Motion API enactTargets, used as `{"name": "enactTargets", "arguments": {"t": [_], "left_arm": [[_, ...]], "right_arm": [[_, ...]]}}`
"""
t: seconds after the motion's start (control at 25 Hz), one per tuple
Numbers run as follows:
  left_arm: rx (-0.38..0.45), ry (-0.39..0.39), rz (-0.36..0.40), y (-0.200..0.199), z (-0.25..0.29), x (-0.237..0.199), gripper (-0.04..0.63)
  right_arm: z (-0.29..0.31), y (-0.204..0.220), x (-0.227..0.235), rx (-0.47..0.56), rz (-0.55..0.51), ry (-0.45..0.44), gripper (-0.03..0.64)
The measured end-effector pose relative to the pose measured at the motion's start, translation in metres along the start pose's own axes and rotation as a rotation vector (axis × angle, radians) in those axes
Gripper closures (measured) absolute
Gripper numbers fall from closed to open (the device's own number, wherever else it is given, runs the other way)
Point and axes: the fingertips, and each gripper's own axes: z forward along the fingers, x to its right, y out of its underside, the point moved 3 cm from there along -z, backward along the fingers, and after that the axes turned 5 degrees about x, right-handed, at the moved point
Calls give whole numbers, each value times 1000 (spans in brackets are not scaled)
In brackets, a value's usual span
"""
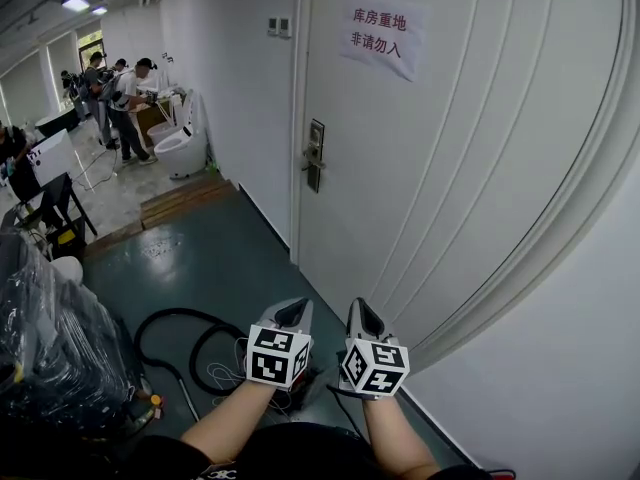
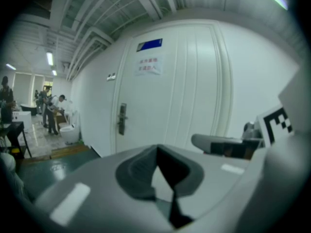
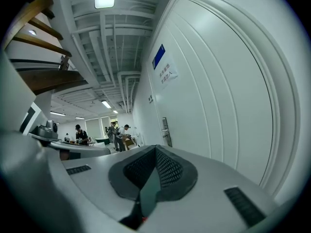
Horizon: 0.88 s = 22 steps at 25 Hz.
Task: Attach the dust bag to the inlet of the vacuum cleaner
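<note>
Head view: grey left claw (image 1: 291, 311) and right claw (image 1: 362, 316) clenched empty before white panelled door (image 1: 450, 168); dust bag unseen, step unclear.

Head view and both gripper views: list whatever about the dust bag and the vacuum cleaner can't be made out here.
- Dust bag: in no view. The left gripper and right gripper are shut and empty.
- Vacuum inlet: cannot be identified. The head view shows only a dark plastic-wrapped bulk, cut off by the left edge, and a black hose.
- Floor near the hose: partly hidden by grippers and forearms.
- Gripper views: only the door and hall.
</note>
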Motion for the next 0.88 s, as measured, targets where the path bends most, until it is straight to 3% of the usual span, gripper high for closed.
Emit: {"name": "enactTargets", "arguments": {"t": [0.44,0.88], "left_arm": [[5,0,-11,7,2,5,595],[6,0,-20,13,-4,4,595]], "right_arm": [[1,4,0,1,18,-9,620],[-4,11,-15,-35,-58,-32,620]]}}
